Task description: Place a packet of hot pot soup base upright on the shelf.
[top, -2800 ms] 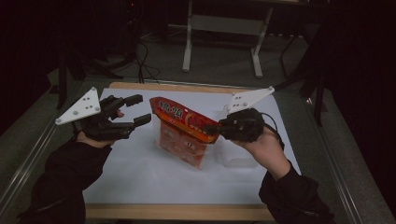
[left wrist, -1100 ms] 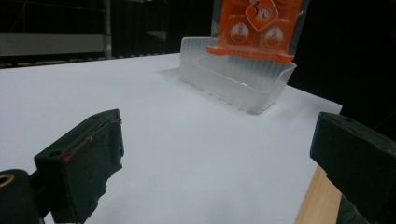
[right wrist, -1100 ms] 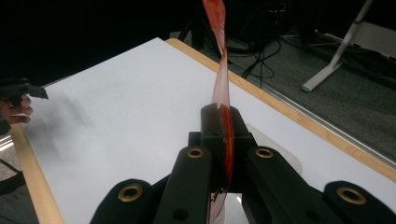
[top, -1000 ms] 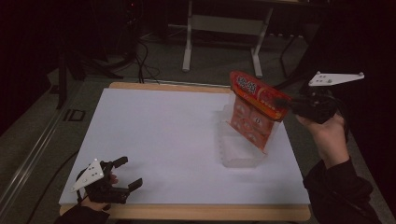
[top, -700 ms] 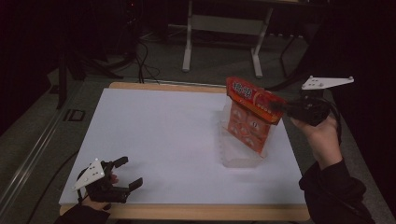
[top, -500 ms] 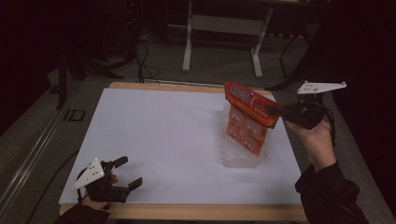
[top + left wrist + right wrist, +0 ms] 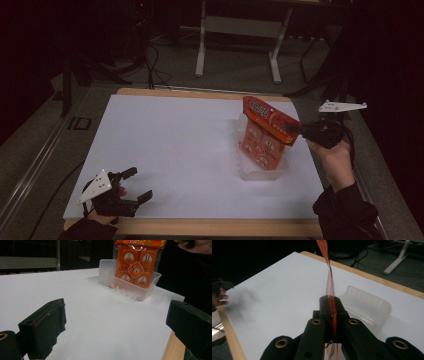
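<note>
Right gripper (image 7: 298,131) jaws pinch the orange packet (image 7: 264,136) over the clear tray (image 7: 245,170); left gripper (image 7: 134,185) jaws spread, well apart.

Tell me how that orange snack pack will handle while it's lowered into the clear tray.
The orange snack pack is probably floppy: its thin header strip twists above the right tool pinching it. It seems light, hanging from that one edge. The clear tray looks thin, so it may slide if the pack pushes against its wall.
</note>
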`<state>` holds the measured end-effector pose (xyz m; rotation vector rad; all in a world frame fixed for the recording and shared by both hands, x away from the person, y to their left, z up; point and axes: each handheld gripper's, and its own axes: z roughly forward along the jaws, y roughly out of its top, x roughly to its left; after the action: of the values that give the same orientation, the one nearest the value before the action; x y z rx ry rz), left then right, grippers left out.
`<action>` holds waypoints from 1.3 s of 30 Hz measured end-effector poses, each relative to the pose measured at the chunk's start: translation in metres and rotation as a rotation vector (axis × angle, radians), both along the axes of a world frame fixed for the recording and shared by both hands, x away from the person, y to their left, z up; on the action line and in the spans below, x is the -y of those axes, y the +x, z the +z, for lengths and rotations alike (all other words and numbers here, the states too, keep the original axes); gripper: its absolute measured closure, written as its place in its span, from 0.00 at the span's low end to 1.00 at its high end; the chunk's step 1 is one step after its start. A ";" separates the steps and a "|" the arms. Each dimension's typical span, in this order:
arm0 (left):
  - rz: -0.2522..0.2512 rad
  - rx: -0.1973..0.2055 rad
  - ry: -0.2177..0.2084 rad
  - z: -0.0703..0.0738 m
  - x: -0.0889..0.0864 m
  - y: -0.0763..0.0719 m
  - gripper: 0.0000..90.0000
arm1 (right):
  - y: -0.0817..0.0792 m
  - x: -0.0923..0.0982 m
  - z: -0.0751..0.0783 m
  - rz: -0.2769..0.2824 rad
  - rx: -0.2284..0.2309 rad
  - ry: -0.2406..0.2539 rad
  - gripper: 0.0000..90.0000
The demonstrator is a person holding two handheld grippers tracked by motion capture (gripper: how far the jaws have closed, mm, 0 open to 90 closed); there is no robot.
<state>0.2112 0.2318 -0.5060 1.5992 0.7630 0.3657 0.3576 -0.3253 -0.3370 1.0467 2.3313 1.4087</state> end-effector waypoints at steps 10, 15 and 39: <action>-0.017 -0.011 -0.004 -0.002 0.003 0.001 0.03 | 0.001 0.020 -0.012 -0.101 0.020 -0.042 1.00; -0.021 -0.025 -0.007 -0.005 0.003 0.003 0.03 | 0.003 0.030 -0.020 -0.141 0.007 -0.023 1.00; -0.043 -0.020 -0.009 -0.006 0.005 0.004 0.03 | 0.000 0.030 0.012 -0.213 0.144 -0.032 0.54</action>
<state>0.2149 0.2269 -0.5117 1.6107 0.7437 0.3156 0.3580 -0.3549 -0.3250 1.1078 2.0673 1.3164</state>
